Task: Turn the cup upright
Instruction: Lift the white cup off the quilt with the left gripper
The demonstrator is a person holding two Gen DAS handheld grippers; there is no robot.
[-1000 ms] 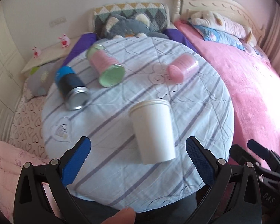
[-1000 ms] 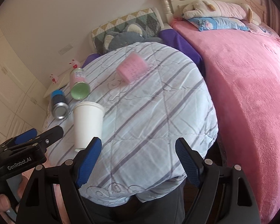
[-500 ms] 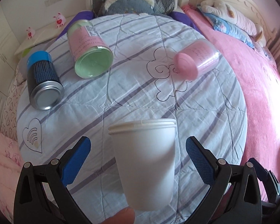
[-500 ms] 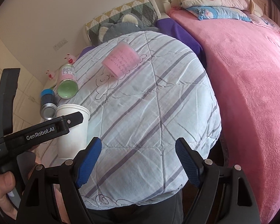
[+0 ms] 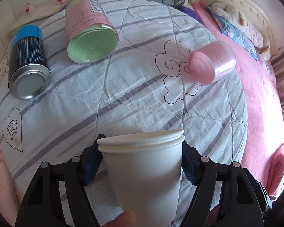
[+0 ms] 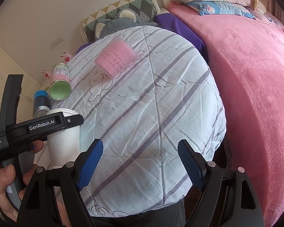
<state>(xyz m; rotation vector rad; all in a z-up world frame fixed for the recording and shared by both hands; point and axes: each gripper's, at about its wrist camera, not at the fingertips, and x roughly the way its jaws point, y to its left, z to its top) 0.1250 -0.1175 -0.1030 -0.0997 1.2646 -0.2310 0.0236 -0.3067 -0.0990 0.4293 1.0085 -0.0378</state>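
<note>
A white paper cup lies on its side on the striped quilt, its rim pointing away from me. My left gripper is shut on the cup's sides just below the rim. In the right wrist view the cup sits at the left under the left gripper's arm. My right gripper is open and empty, over the quilt to the right of the cup.
A pink cup lies on its side at the right. A pink and green can and a blue and black can lie at the far left. The round quilted table stands beside a pink bed.
My left gripper moved forward around the white cup and closed on it. The right gripper stayed open and shifted little.
</note>
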